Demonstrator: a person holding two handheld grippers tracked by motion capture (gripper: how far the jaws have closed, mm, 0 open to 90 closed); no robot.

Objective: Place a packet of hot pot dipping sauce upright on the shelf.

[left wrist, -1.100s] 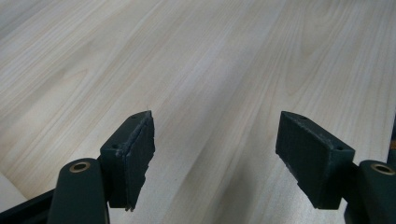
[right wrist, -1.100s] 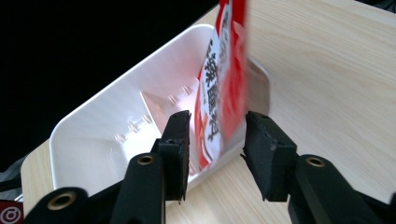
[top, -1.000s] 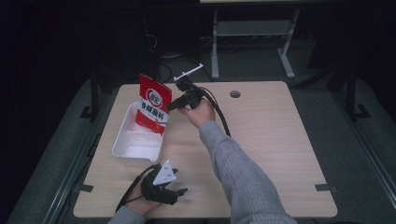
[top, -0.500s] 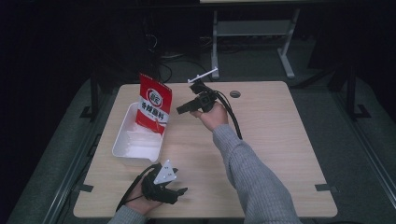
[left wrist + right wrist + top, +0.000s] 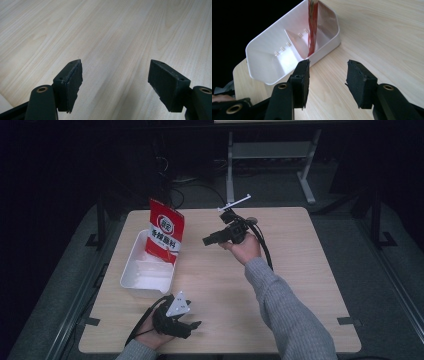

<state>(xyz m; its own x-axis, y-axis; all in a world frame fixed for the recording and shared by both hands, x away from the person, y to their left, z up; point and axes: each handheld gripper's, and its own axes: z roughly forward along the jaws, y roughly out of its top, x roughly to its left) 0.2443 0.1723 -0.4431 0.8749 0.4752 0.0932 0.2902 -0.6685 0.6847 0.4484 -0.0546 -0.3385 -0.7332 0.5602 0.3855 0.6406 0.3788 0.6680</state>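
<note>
A red snack bag (image 5: 166, 231) with white print stands upright in the far section of a white divided bin (image 5: 131, 275) at the table's left. In the right gripper view the bag (image 5: 312, 27) shows edge-on inside the bin (image 5: 262, 65). My right gripper (image 5: 208, 240) hovers above the table's middle back, pointing left at the bag, jaws open and empty (image 5: 327, 77). My left gripper (image 5: 192, 326) rests near the front edge, just in front of the bin, open with only bare wood between its jaws (image 5: 115, 75).
The light wooden table (image 5: 300, 285) has a round cable hole at the back. A black cable trails from each gripper. Dark floor and a white metal stand (image 5: 270, 150) lie beyond the table's far edge.
My right gripper has drawn back to the right, away from the red bag, which stays standing in the bin. The left gripper has not moved.
</note>
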